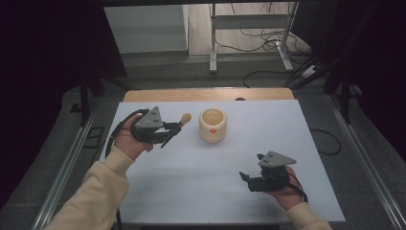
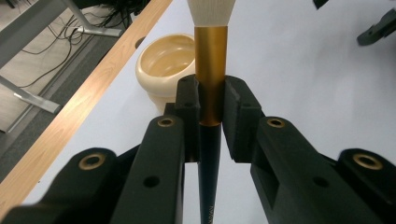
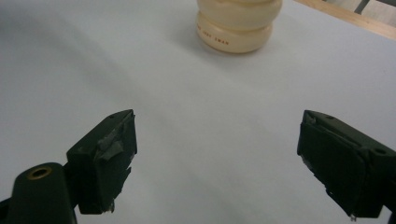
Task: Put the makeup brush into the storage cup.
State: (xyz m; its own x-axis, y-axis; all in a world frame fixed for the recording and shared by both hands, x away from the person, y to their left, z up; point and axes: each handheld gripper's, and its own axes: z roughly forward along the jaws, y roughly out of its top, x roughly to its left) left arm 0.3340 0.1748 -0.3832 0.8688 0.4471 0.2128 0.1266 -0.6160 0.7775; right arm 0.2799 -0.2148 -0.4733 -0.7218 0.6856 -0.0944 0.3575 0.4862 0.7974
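My left gripper hovers over the left of the white sheet, shut on a makeup brush. In the left gripper view the jaws pinch its gold ferrule, with the black handle running back between them and the cream bristles ahead. Just right of the brush tip stands a cream cup, upright and hollow. My right gripper sits low at the front right, open with nothing between its fingers, facing the cup from a distance.
A white sheet covers the table, with a strip of wooden tabletop at the far edge. Beyond are a metal desk frame and floor cables. Dark curtains flank both sides.
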